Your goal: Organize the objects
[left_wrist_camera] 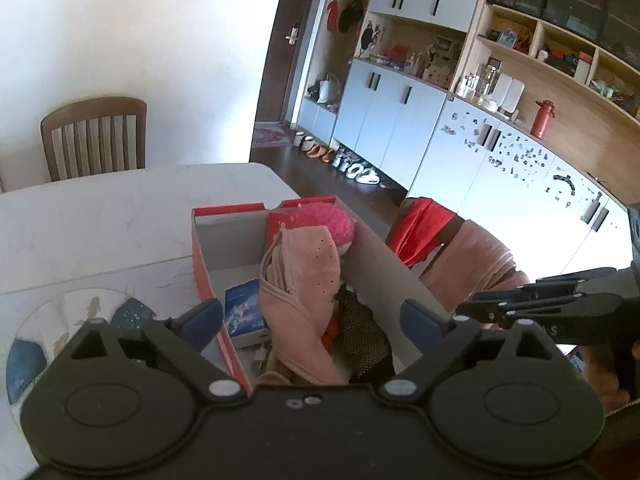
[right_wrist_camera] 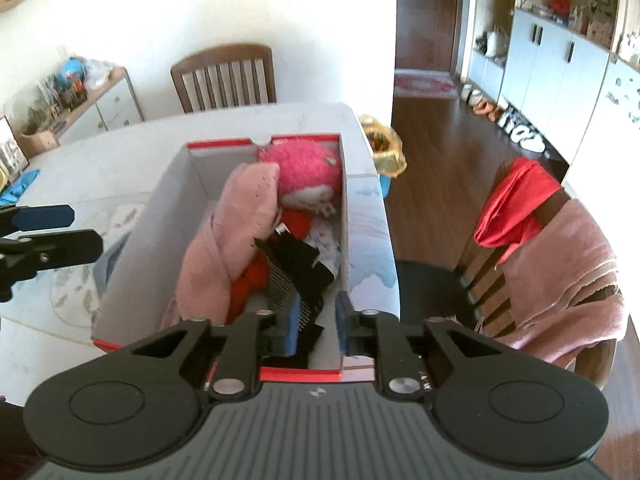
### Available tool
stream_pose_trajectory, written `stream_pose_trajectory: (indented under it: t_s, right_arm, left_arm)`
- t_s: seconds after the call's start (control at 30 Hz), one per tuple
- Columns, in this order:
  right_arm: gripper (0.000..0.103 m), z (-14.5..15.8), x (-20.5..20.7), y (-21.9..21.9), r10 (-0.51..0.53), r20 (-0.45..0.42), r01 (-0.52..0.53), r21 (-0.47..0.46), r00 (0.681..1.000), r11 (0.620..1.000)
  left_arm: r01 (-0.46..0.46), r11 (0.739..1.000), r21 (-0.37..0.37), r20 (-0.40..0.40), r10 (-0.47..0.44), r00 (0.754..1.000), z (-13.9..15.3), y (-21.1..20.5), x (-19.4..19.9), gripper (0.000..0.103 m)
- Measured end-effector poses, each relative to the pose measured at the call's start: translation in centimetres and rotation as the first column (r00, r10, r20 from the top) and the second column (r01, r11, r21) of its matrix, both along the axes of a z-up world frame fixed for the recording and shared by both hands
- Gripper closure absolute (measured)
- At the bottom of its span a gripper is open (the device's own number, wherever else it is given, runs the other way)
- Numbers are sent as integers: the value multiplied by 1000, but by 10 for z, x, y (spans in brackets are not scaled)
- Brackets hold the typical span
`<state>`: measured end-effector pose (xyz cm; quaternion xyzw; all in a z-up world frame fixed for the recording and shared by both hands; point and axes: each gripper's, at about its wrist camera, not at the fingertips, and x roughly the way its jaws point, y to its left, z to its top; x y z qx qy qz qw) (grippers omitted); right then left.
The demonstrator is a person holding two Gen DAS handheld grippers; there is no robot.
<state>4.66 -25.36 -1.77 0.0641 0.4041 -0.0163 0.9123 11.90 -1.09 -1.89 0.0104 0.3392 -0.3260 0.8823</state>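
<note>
Box (right_wrist_camera: 168, 216) contents are being sorted on the white table (left_wrist_camera: 100, 216), and the red-rimmed cardboard box is seen running lengthwise from 6 toward 12 o'clock in both wrist views. Starting at the left side, the left gripper (left_wrist_camera: 312, 320) is held above the near end of the box with its fingers spread wide and nothing caught between them. Just ahead of it, at 12 o'clock, a pink cloth (left_wrist_camera: 304, 280) is draped over the pile, its long axis lying along the box. Beyond it a pink plush doll (right_wrist_camera: 308, 172) is tucked into the far corner. Further right, a black comb (right_wrist_camera: 296, 268) is seen slanting from 11 to 5 o'clock, its near end lying between the fingers of the right gripper (right_wrist_camera: 316, 320); those fingers are parted and, by the look of it, not yet closed on it. The right gripper is judged the nearer to the comb, and a closing pinch across its narrow width appears to be what is called for.
</note>
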Motion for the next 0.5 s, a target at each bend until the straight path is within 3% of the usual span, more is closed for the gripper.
stream_pose_trajectory:
  t_s: [0.13, 0.2, 0.5]
  right_arm:
    - [70, 6, -11, 7, -14, 32, 14, 10, 999, 1000]
    - [56, 8, -16, 10, -12, 43, 12, 15, 999, 1000]
    - [33, 21, -28, 13, 43, 119, -47, 33, 992, 998]
  left_arm:
    - [18, 1000, -6, 12, -18, 1000, 2, 1, -6, 4]
    - [22, 1000, -4, 17, -22, 1000, 2, 1, -9, 3]
    - [11, 1000, -11, 32, -10, 999, 5, -3, -17, 2]
